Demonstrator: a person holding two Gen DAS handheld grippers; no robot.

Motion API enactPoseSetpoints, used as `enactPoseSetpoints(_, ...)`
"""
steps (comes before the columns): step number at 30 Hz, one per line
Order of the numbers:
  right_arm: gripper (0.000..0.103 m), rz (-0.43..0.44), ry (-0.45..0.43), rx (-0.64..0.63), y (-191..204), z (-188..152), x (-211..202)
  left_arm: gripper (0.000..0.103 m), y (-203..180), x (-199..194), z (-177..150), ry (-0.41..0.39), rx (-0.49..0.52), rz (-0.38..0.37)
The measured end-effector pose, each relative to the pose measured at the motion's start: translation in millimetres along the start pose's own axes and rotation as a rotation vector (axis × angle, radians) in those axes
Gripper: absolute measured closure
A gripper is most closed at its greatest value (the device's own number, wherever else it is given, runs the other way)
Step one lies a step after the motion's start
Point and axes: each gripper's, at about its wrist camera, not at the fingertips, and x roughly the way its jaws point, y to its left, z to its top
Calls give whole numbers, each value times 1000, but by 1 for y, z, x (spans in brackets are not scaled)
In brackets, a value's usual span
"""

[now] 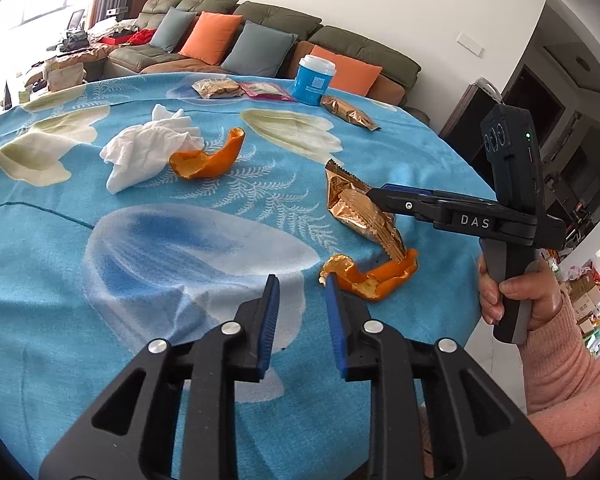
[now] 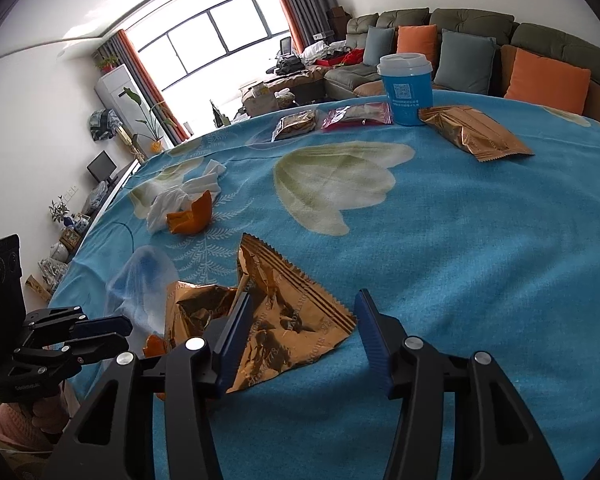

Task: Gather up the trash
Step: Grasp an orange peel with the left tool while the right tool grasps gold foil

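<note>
A crumpled gold foil wrapper [image 2: 288, 316] lies on the blue flowered tablecloth [image 2: 460, 260]. My right gripper [image 2: 305, 296] stands open astride it; the left pad is against the foil and the right pad is clear of it. From the left wrist view, the right gripper [image 1: 374, 195] has its tips over the wrapper [image 1: 356, 208]. My left gripper [image 1: 302, 284] is open by a narrow gap with nothing between its fingers. An orange peel [image 1: 376, 278] lies just right of its right fingertip. A second peel [image 1: 208, 158] and a white tissue [image 1: 148, 152] lie further left.
At the table's far side stand a blue lidded cup [image 1: 312, 80], a sealed gold packet [image 1: 350, 114] and two snack packets [image 1: 216, 88]. A hand in a pink sleeve [image 1: 548, 344] holds the right gripper's handle at the table's right edge. A sofa with cushions is behind.
</note>
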Motion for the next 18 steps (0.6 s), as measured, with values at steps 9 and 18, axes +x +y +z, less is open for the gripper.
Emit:
enactPoseSetpoints(9, 99, 56, 9, -9, 7, -2, 4, 65, -13, 4, -3, 14, 44, -23)
enactPoseSetpoints(18, 101, 96, -51, 59, -6, 3, -12, 66, -33, 29, 1, 65, 79, -33)
